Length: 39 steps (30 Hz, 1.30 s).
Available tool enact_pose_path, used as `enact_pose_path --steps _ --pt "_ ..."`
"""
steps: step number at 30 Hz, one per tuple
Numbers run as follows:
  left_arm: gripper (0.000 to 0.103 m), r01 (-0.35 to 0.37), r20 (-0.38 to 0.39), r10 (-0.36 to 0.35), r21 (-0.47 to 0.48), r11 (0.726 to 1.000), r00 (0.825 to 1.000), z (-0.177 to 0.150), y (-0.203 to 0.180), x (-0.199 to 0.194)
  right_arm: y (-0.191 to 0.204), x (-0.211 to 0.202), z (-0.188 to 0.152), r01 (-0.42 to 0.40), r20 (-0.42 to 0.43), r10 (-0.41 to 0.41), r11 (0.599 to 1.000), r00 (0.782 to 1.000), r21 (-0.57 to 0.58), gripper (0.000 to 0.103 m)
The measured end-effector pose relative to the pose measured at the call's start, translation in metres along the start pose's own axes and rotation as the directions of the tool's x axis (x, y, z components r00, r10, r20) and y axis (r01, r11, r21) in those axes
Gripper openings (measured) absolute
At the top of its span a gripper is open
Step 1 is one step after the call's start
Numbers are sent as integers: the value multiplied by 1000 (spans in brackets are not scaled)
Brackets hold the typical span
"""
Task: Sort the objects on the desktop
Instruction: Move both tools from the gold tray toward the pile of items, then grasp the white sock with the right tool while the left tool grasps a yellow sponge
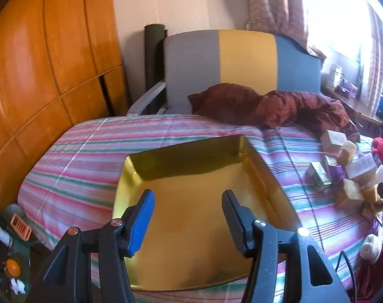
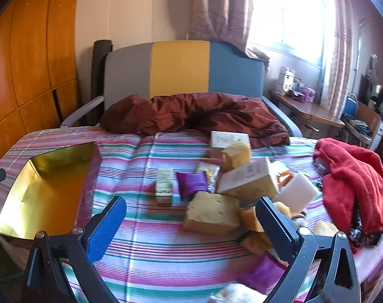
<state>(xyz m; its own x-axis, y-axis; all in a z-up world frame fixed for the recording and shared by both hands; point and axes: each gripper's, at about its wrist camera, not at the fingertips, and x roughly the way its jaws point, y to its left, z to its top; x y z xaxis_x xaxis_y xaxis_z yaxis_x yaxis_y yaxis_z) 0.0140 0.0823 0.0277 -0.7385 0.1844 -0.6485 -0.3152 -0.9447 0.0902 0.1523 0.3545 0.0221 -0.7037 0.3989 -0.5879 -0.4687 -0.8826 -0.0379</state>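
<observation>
A shallow gold tray [image 1: 130, 166] lies empty on the striped bedsheet; it also shows at the left of the right wrist view [image 2: 19, 192]. My left gripper [image 1: 188, 199] is open and empty just above the tray's near part. My right gripper [image 2: 191, 209] is open and empty, hovering over the sheet in front of a pile: a yellow sponge block [image 2: 212, 213], a cardboard box [image 2: 249, 179], a purple packet [image 2: 192, 183], a small white-green box [image 2: 164, 185], a white block [image 2: 296, 192]. The pile shows at the right of the left wrist view [image 1: 353, 176].
A red cloth [image 2: 355, 179] lies right of the pile. A maroon quilt [image 2: 196, 113] is bunched at the padded headboard [image 2: 181, 68]. An orange wardrobe [image 1: 47, 58] stands at the left. A desk [image 2: 307, 111] with clutter is by the window. A purple packet [image 2: 267, 272] lies near my right fingers.
</observation>
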Motion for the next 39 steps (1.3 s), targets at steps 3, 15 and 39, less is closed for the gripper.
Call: enact_pose_path --steps 3,15,39 --pt "56 17 16 -17 35 999 1000 4 -15 -1 -13 -3 -2 25 -2 -24 1000 1000 16 103" --pt "57 130 9 -133 164 978 991 13 -76 5 -55 -16 -12 130 -23 -129 989 991 66 103" --pt "64 595 -259 -544 205 777 798 -2 -184 34 -106 -26 -64 99 -322 -31 975 946 199 100"
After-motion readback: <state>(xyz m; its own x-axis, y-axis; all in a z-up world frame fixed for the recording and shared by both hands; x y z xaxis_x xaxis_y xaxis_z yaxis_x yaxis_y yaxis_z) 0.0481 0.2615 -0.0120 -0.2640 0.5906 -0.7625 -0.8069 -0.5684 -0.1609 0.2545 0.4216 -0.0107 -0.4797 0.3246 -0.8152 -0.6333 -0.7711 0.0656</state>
